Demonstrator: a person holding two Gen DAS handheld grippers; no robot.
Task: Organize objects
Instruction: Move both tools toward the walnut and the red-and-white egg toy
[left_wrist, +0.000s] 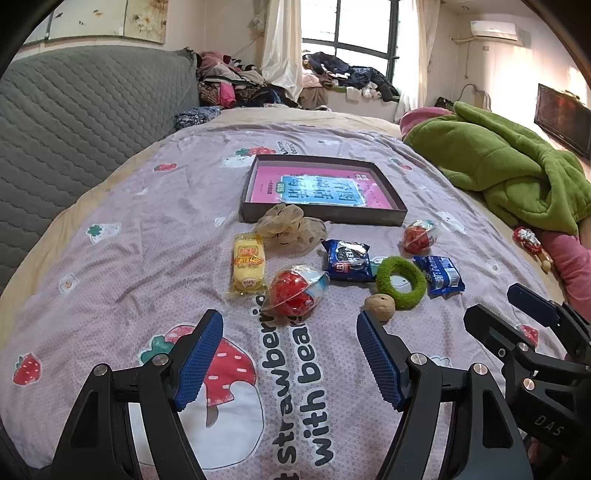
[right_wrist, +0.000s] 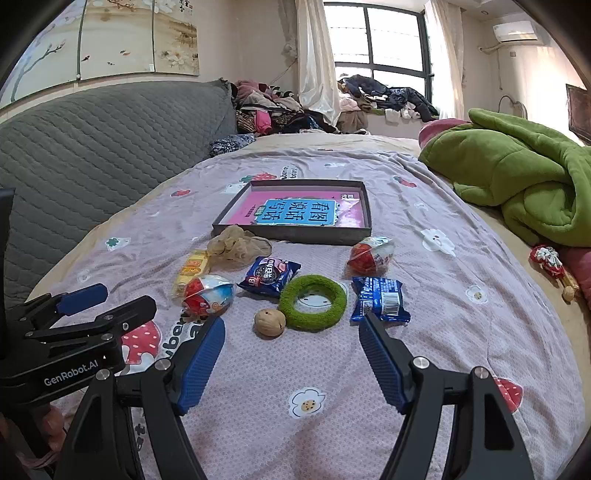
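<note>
A shallow dark box (left_wrist: 317, 216) (right_wrist: 295, 234) with a pink and blue book inside lies on the bed. In front of it are scattered a beige scrunchie (left_wrist: 291, 227) (right_wrist: 236, 243), a yellow snack pack (left_wrist: 248, 264) (right_wrist: 192, 271), two red egg toys (left_wrist: 293, 291) (left_wrist: 419, 236) (right_wrist: 208, 295) (right_wrist: 371, 254), two blue snack packs (left_wrist: 347, 260) (left_wrist: 441, 275) (right_wrist: 269, 275) (right_wrist: 378, 299), a green fuzzy ring (left_wrist: 400, 282) (right_wrist: 313, 306) and a walnut (left_wrist: 379, 303) (right_wrist: 269, 322). My left gripper (left_wrist: 290, 325) is open just short of the near egg. My right gripper (right_wrist: 291, 328) is open, just short of the walnut and ring.
A lilac strawberry-print sheet (left_wrist: 166, 258) (right_wrist: 424, 350) covers the bed. A grey quilted headboard (left_wrist: 74, 122) stands at the left, a green blanket (left_wrist: 498, 166) (right_wrist: 524, 181) at the right with a small red trinket (left_wrist: 530, 240) (right_wrist: 550, 260). Clothes pile up by the window.
</note>
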